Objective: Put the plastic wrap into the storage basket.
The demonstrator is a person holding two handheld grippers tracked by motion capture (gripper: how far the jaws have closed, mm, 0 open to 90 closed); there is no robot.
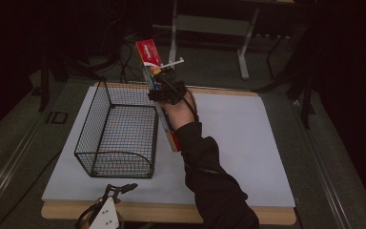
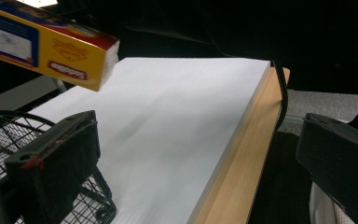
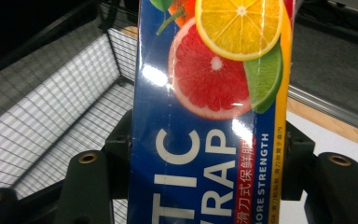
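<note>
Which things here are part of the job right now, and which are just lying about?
In the job: plastic wrap box, clamped in the right gripper; wire basket beside it.
Lying about: left gripper, idle and open at the table's near edge; white mat.

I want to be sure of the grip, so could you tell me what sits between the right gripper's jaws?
The plastic wrap box fills the gap in the right gripper view, both jaws against its sides.

A wire basket point(image 1: 116, 136) stands on the left part of the white sheet point(image 1: 238, 138) covering the table point(image 1: 271, 215), with the plastic-wrap box point(image 1: 155, 81) raised just beside its right wall.
</note>
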